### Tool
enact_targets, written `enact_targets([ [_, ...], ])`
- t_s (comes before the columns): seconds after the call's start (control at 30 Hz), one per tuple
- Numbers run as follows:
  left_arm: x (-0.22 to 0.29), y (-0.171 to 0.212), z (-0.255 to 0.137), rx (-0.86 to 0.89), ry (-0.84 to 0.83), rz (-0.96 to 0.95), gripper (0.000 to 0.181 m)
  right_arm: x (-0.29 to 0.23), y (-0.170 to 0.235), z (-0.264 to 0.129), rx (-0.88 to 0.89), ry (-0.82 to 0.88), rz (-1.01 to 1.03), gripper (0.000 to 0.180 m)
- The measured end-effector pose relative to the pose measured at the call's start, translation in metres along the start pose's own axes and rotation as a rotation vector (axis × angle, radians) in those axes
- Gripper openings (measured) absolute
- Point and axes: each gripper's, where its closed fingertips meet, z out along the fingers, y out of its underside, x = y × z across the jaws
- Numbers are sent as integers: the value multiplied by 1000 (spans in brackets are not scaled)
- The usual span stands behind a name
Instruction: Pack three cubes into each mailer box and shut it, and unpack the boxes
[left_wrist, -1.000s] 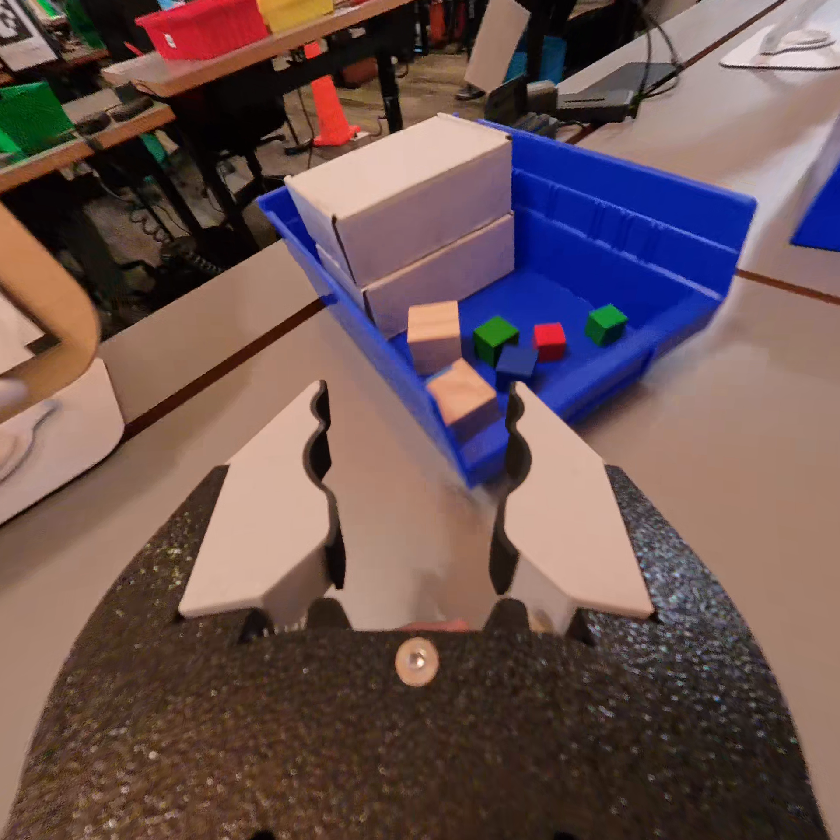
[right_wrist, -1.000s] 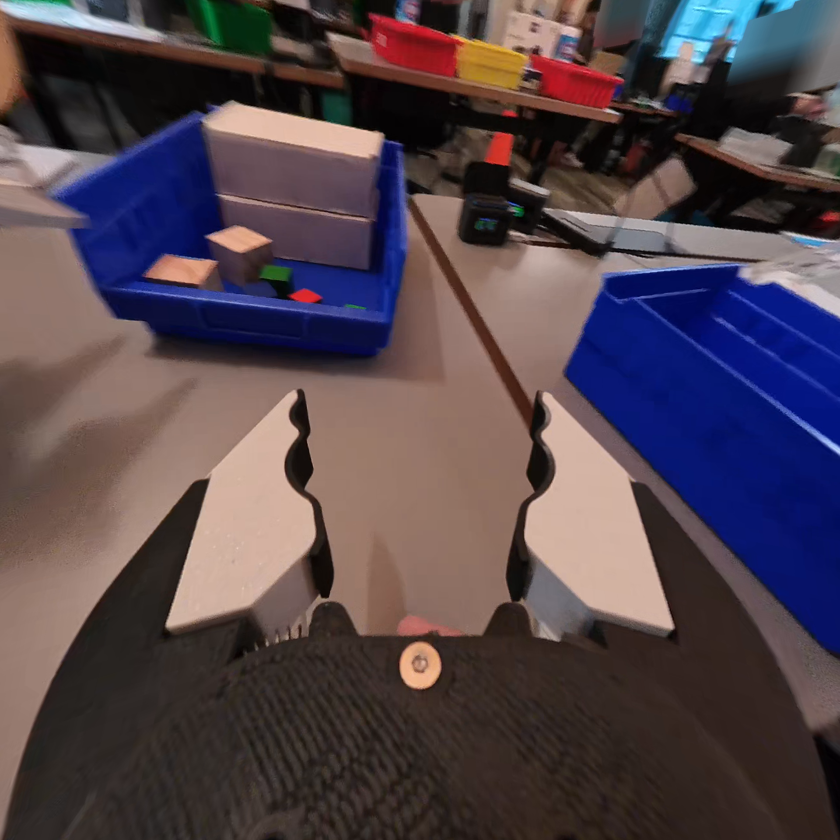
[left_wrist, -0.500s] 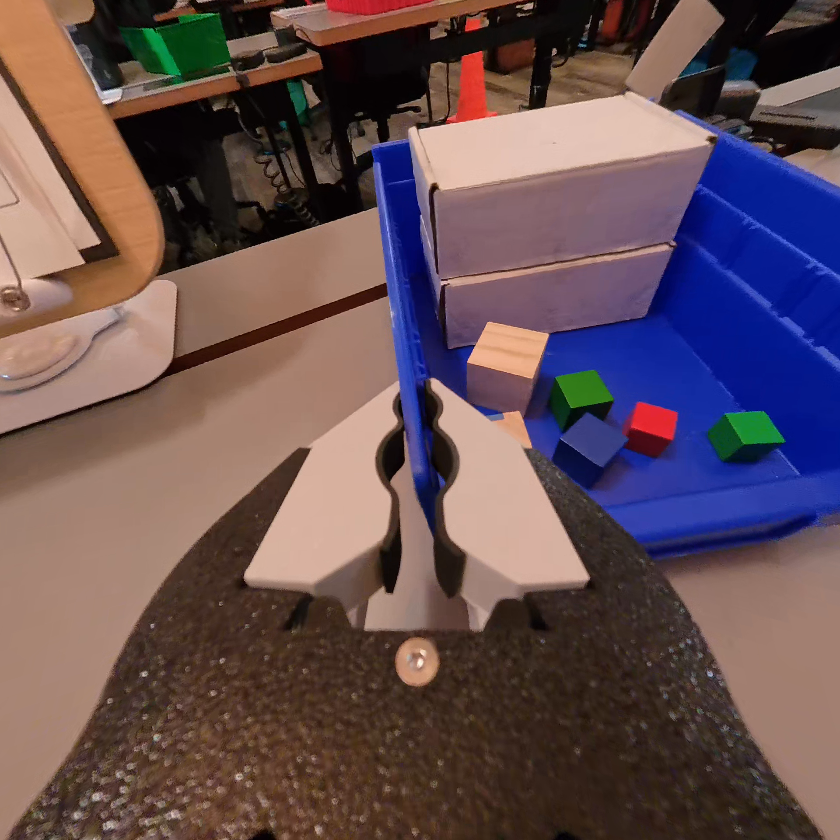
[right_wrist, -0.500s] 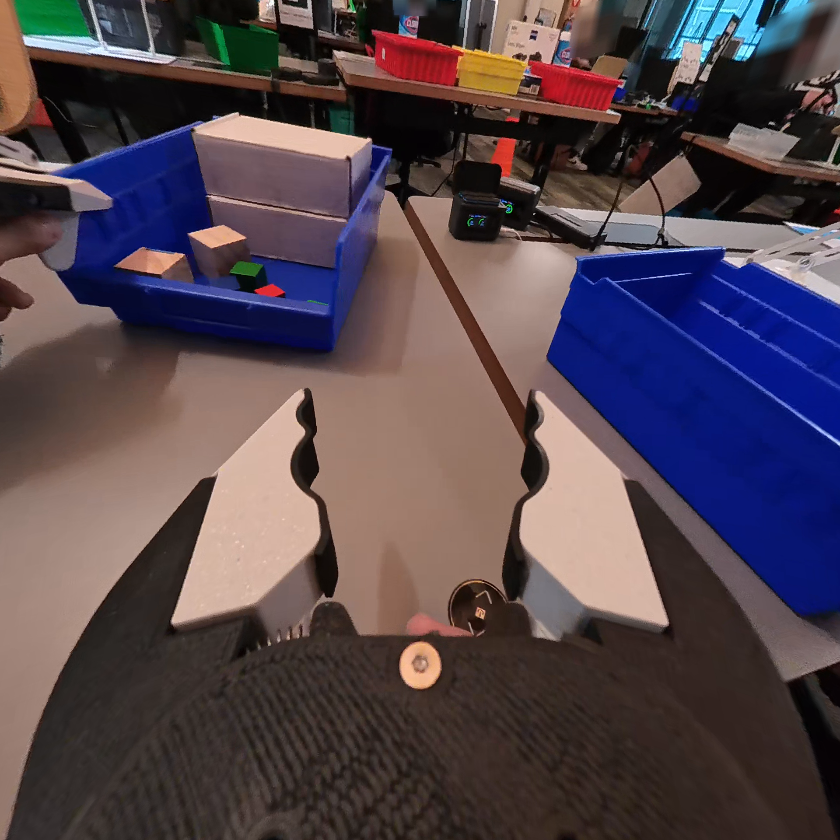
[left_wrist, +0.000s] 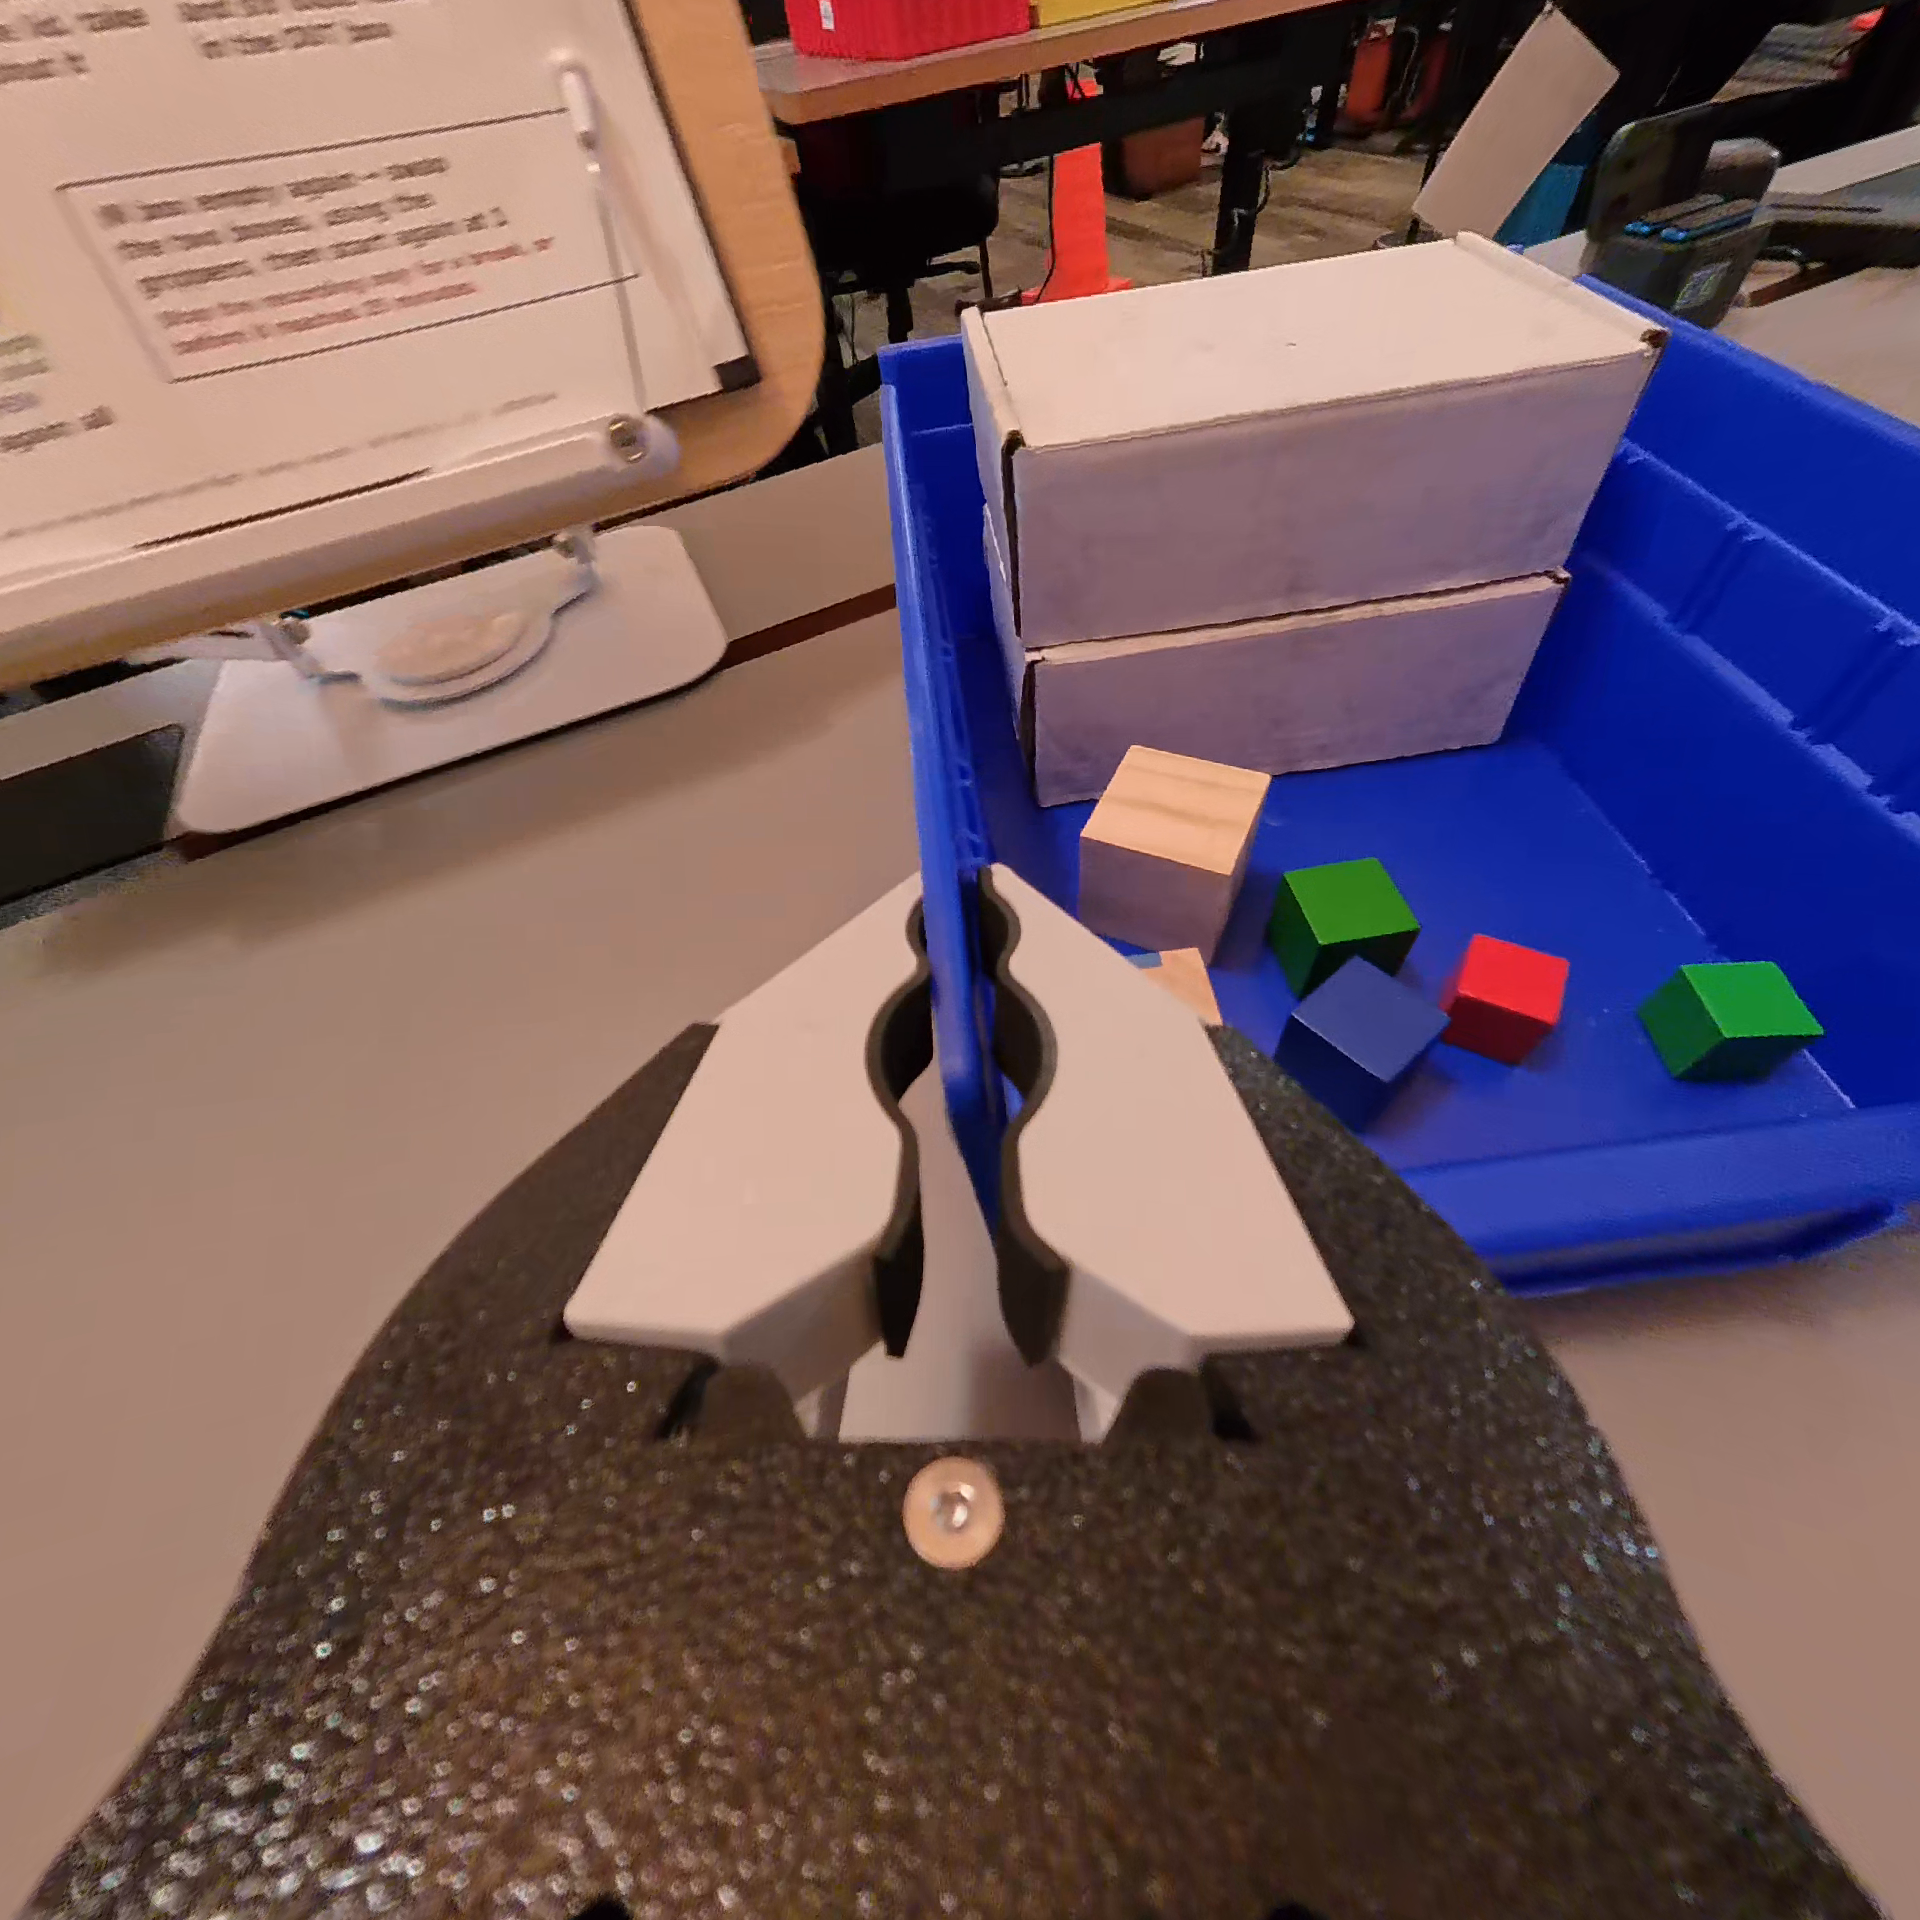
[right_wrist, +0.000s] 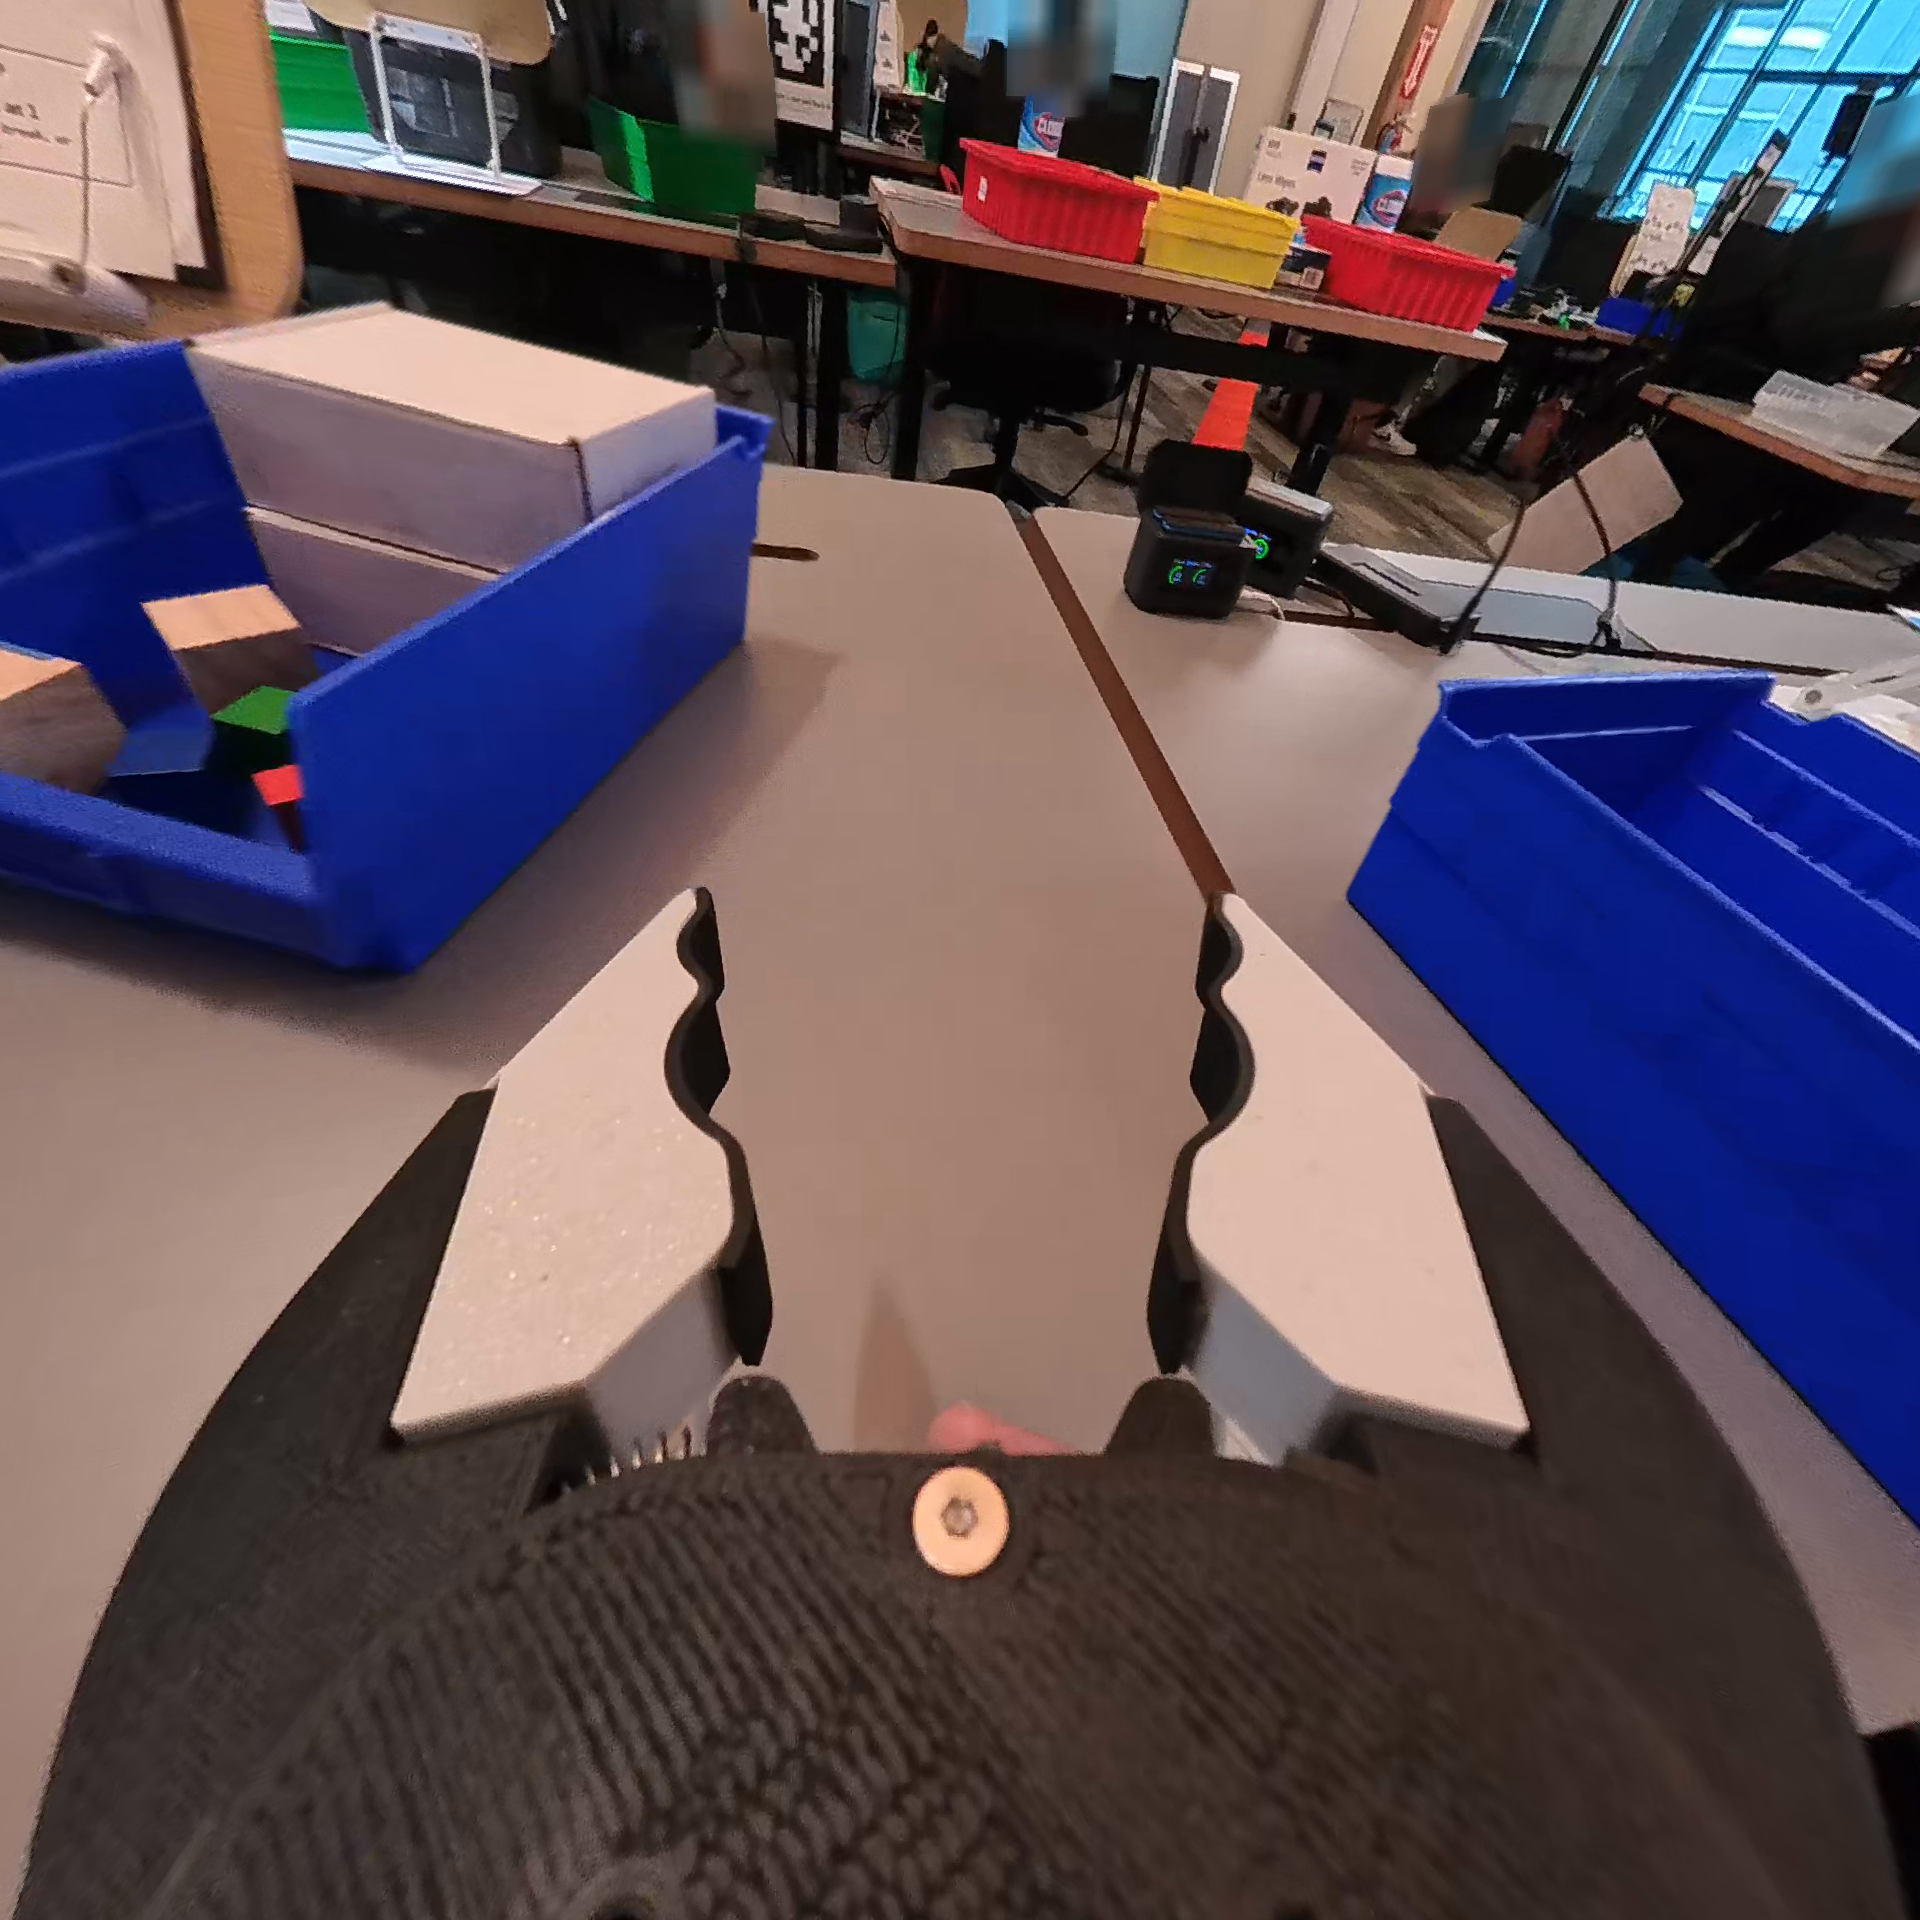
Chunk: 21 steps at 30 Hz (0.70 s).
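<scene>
In the left wrist view, the left gripper (left_wrist: 951, 914) is clamping the near left wall of a blue bin (left_wrist: 935, 727) that is sitting on the grey surface (left_wrist: 436, 1039). 2 closed white mailer boxes are lying stacked at the back of the bin, the upper mailer box (left_wrist: 1299, 436) resting on the lower mailer box (left_wrist: 1278, 696). A pale wooden cube (left_wrist: 1169, 836) is sitting just in front of the lower box, and a second wooden cube (left_wrist: 1184, 982) is peeking out beside the right finger. A green cube (left_wrist: 1340, 920), a blue cube (left_wrist: 1361, 1023), a red cube (left_wrist: 1507, 992) and another green cube (left_wrist: 1730, 1018) are lying on the bin floor. A document stand (left_wrist: 436, 665) is standing to the left.

In the right wrist view, the right gripper (right_wrist: 956, 904) is hanging over the bare surface with its fingers wide apart, gripping nothing. A second blue bin (right_wrist: 1662, 883) is sitting to its right.
</scene>
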Motion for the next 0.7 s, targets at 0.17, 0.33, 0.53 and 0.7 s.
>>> enact_targets([
  [0.17, -35, 16, -35, -3, -16, -4, 1, -21, -4, 4, 2, -48, -26, 92],
  [0.33, -65, 33, -73, -2, -21, -15, 0, -40, -11, 6, 19, -85, -28, 93],
  [0.53, -97, 51, -115, -2, -27, -11, 0, -72, -19, 9, 36, -145, -33, 95],
  [0.7, -121, 63, -143, -4, -43, -17, 1, -115, -21, 12, 36, -246, -39, 95],
])
